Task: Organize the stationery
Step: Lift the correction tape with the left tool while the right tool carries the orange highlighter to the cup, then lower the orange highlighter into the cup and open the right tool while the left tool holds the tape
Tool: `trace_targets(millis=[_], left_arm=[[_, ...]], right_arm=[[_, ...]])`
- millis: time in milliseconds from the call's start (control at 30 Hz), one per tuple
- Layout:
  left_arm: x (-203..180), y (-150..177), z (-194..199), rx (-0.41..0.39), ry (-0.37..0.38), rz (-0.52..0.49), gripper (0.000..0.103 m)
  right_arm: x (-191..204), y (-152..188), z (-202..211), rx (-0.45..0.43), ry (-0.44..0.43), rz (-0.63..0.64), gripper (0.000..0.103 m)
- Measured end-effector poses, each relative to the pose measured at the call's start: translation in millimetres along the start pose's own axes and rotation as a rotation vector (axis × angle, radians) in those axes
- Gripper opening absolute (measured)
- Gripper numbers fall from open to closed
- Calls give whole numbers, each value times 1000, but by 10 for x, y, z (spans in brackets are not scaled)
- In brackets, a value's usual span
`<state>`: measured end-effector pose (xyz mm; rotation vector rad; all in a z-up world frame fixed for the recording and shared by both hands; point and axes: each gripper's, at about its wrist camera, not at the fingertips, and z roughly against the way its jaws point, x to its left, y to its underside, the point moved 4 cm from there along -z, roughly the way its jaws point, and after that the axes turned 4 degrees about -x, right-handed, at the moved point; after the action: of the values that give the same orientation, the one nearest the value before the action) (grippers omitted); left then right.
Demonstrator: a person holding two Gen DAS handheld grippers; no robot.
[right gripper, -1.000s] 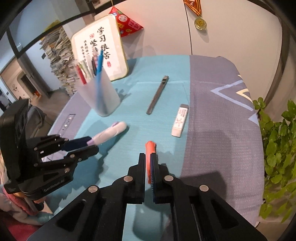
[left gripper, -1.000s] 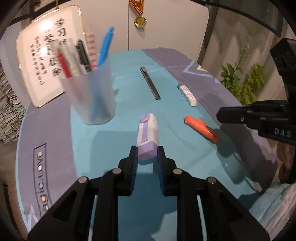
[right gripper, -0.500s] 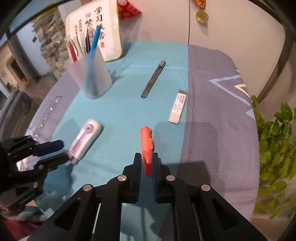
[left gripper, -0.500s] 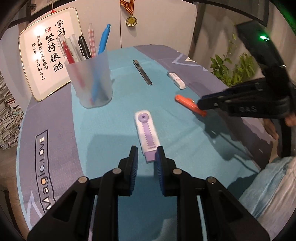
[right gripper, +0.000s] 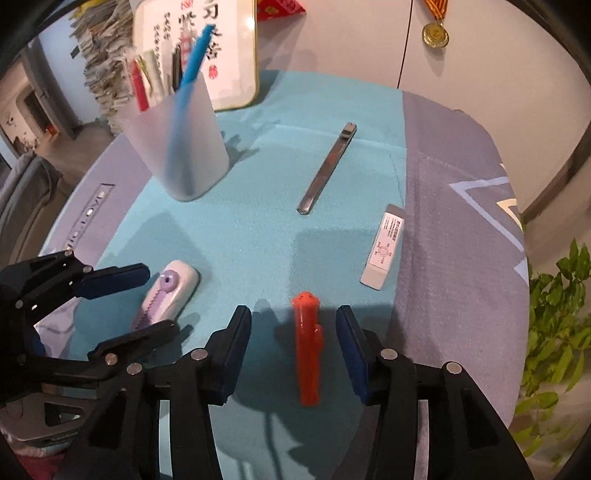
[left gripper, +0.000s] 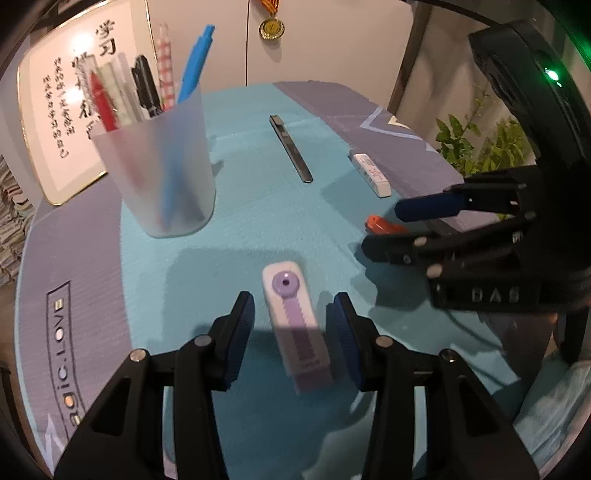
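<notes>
Both tongs have just been opening, and each now stands spread over the thing it was pinching a second ago: the left tongs (left gripper: 293, 325) straddle the white-and-lilac correction tape (left gripper: 293, 325), which lies flat on the teal cloth with clear air on both sides of it, and the right tongs (right gripper: 293, 341) straddle the orange pen-like item (right gripper: 308, 347), also lying free with neither pad pressing on it. A second ago the correction tape was lifted and clamped by its tail and the orange piece was clamped between pads pressed tight; half a second ago both were already down on the cloth. So I judge both pieces have just been set down side by side near the front of the bench (right gripper: 461, 184), and this pair of placements is as good as done; what is left looks like drawing the tongs back and dealing with the rest. Still lying loose further back are a slim dark metal strip (right gripper: 327, 170), perhaps a utility knife, and a white eraser (right gripper: 384, 245) on the boundary of the teal and grey cloth. The frosted pen cup (right gripper: 177, 140) stands upright at the back left, holding a blue pen and several others. Behind it leans a framed calligraphy board (left gripper: 66, 122); a medal (right gripper: 436, 33) hangs on the pale wall, a leafy plant (right gripper: 554, 332) stands at the right, and stacked papers show at the far left.
</notes>
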<state>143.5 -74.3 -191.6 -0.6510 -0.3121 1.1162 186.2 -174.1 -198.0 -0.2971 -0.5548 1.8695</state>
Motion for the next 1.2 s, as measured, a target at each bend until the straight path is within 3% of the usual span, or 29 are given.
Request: trace_targets(millis=[133,200,233,333,733,1200], left_arm=[[-5,-34,-81,9,-13,-4,43],[-15,-60,-108,12,-15,-7,43],[-16,-71,-114,11,-16,-7,41],[-3,-81,-113,7,-23,-13,24],[102,-97,515,-156,-40,12,23],[568,-25,1104,-287,-110,110,23]], right_arm=[[6,-5,-105,29,3,21,38],[15,-23,-109,20,22,36,18],[23,-27,-108,21,24,40,16],[36,-32,-92,11,-1,23,16],[224,-215,613,-181,-97,-33,16],[816,-740,984,-325,-142,20,16]])
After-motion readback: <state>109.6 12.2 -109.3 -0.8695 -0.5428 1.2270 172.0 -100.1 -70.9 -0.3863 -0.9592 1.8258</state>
